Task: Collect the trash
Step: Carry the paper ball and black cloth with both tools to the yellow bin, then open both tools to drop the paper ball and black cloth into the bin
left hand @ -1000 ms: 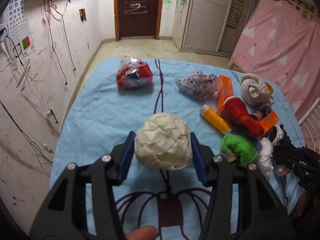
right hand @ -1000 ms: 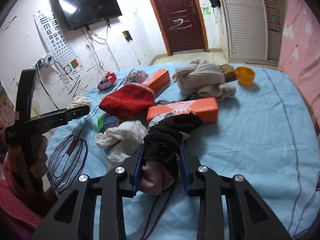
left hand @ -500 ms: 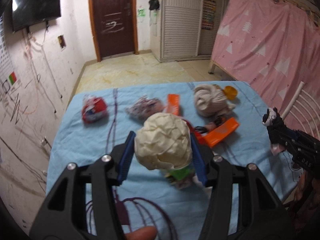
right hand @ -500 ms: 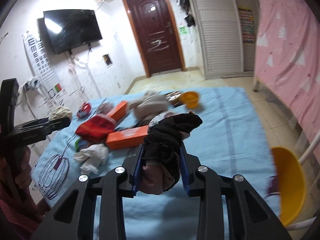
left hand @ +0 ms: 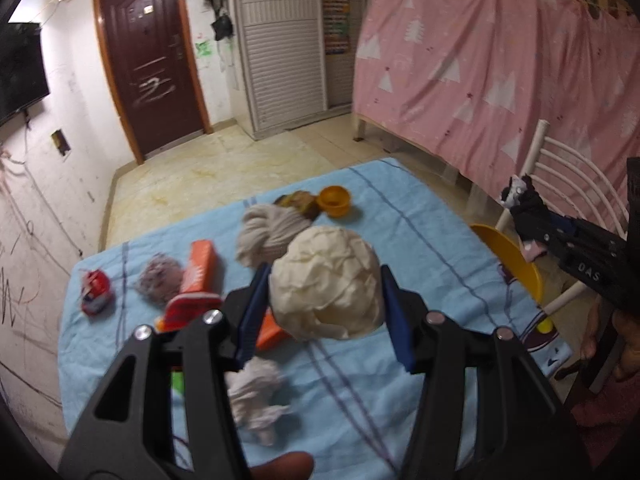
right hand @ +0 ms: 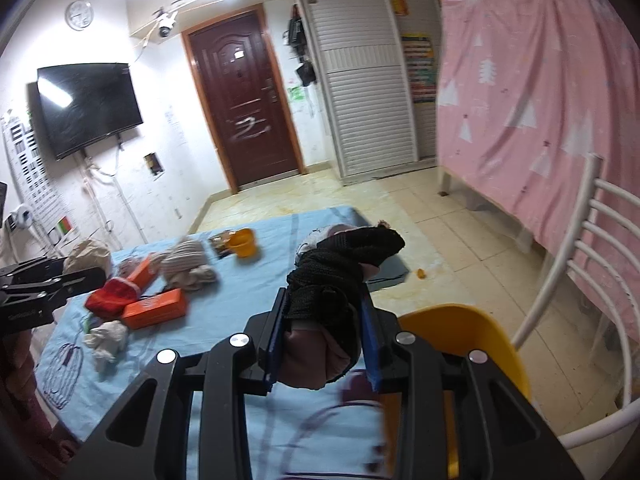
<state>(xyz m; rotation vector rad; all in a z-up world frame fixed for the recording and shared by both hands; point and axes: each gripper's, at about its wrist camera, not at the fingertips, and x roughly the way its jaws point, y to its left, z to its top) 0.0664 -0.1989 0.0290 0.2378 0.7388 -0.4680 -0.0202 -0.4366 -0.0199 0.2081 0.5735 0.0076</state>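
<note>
My left gripper point(left hand: 326, 312) is shut on a crumpled cream paper ball point(left hand: 326, 282) and holds it high above the blue tablecloth point(left hand: 400, 224). My right gripper point(right hand: 324, 340) is shut on a black and pink bundle of cloth point(right hand: 340, 276), held above the table's right edge beside a yellow chair seat point(right hand: 460, 332). The right gripper also shows at the right of the left wrist view point(left hand: 560, 236). A white crumpled tissue point(left hand: 256, 396) lies on the cloth below the left gripper.
On the table lie orange boxes point(left hand: 200, 266), a red knitted item point(left hand: 188, 310), a beige cloth bundle point(left hand: 268, 228), a small orange cup point(left hand: 334, 200), a red wrapper point(left hand: 96, 292) and a spotted wad point(left hand: 158, 282). A white chair back point(right hand: 592, 256) stands at the right.
Both grippers have risen and swung right with their loads still held. The table looks farther below, and the yellow chair seat has come closer under the right gripper.
</note>
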